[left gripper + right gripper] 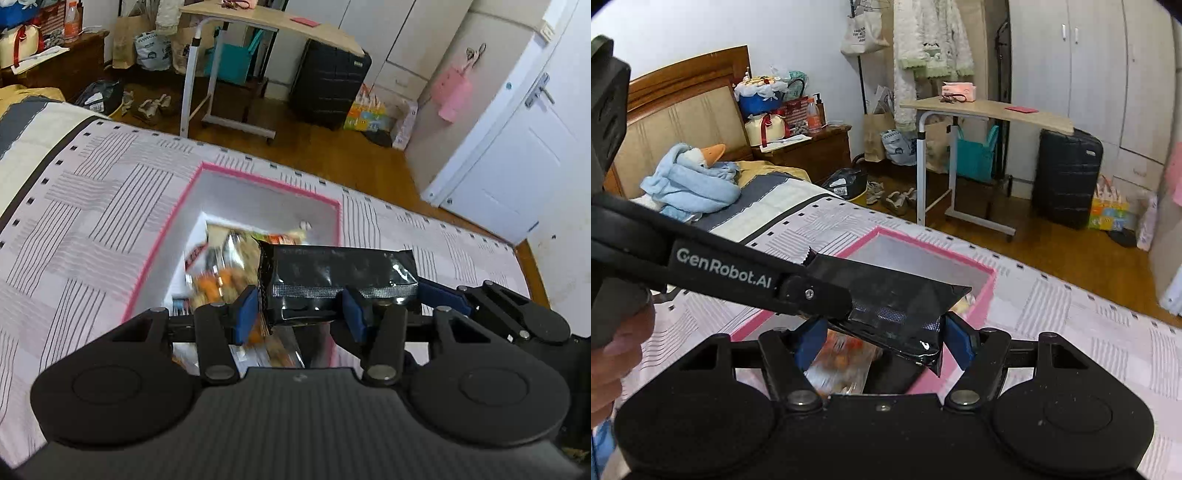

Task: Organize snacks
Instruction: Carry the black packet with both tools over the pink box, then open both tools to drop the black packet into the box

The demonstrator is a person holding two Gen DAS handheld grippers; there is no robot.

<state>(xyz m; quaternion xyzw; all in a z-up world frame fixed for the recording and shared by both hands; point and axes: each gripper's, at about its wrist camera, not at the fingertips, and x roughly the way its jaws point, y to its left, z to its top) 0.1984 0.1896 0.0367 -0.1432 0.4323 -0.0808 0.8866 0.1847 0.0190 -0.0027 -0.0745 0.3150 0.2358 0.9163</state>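
Roughly level, black snack packet [332,277] lies crosswise.

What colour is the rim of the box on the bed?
Pink rim, clearest in the left wrist view.

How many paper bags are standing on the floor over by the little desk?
2 that I can make out: one brown paper bag left of the desk, another paper bag beneath it. Others may be hidden.

Bed [92,206] in striped pink cover — on it a pink-rimmed box [258,181], seemingly snack-filled.
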